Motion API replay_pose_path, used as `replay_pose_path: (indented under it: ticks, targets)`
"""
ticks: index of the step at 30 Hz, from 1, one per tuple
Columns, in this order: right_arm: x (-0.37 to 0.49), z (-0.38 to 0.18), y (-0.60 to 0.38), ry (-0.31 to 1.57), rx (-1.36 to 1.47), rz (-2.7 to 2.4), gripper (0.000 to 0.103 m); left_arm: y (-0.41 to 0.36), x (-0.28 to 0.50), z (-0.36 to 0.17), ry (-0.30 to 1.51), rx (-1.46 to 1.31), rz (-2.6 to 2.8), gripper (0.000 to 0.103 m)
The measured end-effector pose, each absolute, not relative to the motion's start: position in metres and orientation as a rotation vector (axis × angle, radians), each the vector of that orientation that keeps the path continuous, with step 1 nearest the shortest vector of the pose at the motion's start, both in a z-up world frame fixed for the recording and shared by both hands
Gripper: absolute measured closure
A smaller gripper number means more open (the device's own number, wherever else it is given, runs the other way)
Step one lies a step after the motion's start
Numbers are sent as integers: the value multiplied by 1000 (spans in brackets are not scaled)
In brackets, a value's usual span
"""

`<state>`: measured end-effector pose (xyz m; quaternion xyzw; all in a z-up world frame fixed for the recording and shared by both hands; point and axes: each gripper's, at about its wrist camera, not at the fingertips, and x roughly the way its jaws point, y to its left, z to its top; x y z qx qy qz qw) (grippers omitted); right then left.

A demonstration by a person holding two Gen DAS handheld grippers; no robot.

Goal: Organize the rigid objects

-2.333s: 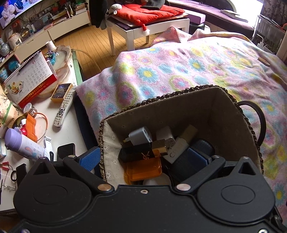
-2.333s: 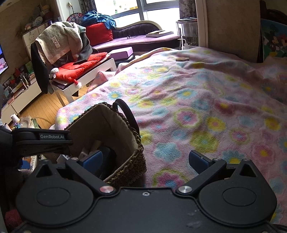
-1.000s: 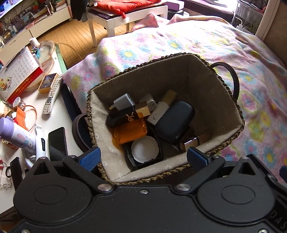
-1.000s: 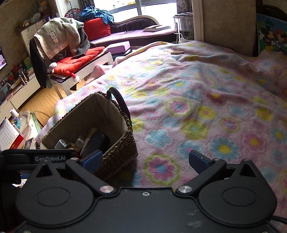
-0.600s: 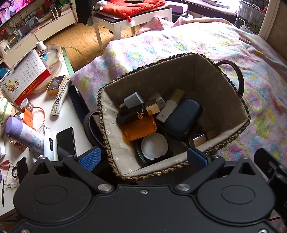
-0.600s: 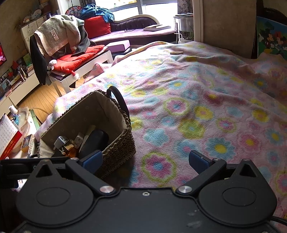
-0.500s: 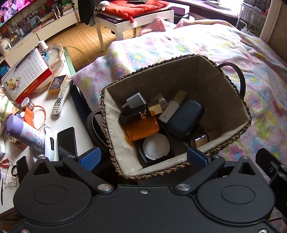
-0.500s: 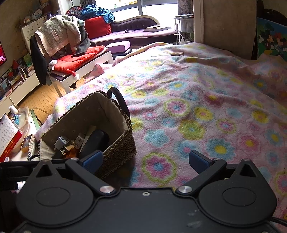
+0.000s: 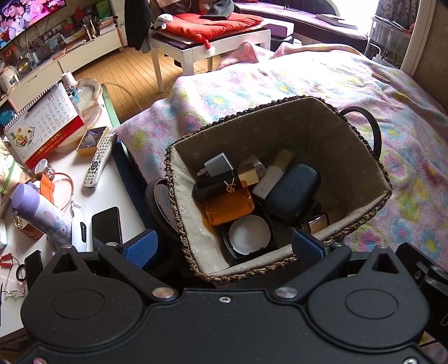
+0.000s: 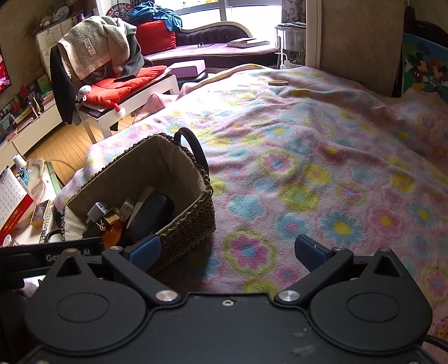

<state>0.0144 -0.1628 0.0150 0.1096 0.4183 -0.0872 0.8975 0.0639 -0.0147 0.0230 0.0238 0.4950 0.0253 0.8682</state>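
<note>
Wooden floor, white bench, bright window

Matte black left claw, blue ribbed fingertips, silver pivot screws, matching right claw

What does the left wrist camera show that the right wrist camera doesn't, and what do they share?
Only the left wrist view shows the white round dish low in the basket and the purple bottle and black phone on the side table. Only the right wrist view shows the tape roll far off on the blanket. Both show the woven basket, its dark case, and open, empty jaws.
</note>
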Motion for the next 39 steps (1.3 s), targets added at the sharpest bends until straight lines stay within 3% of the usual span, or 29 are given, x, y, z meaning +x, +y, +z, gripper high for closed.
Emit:
replay_pose_path:
  ticks: [39]
  targets:
    - [8, 8, -152, 878, 223, -199, 0, -6, 64, 11, 1076, 61, 20, 4]
